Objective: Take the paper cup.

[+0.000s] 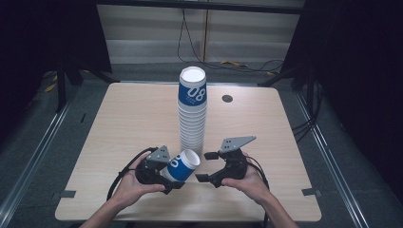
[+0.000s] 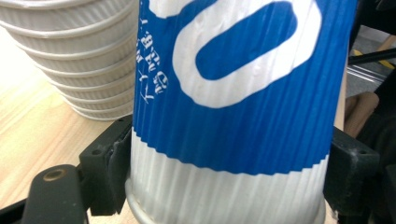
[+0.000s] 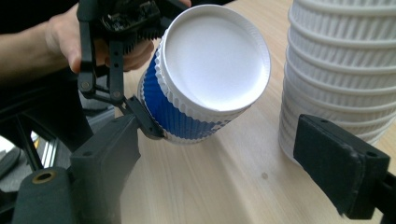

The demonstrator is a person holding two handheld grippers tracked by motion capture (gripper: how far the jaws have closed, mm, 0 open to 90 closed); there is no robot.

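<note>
Left gripper (image 1: 167,176) fingers (image 2: 105,163) clamp the tilted blue cup (image 1: 183,166) between them.

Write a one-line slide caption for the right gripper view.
Left claw grips a blue-and-white paper cup tilted beside the cup stack, the open right claw facing it.

The cup (image 2: 229,116) is showing ribbed paper walls, matt blue over white, with a smooth white base (image 3: 215,58) that is catching soft light. The stack (image 1: 192,114) beside it is showing the same ridged white paper. The worktop (image 1: 128,123) is looking like pale wood-grain laminate, smooth and faintly shiny. The left claw (image 1: 177,186) and right claw (image 1: 203,167) are looking like matt black plastic, with grey metal-looking plates on top.
</note>
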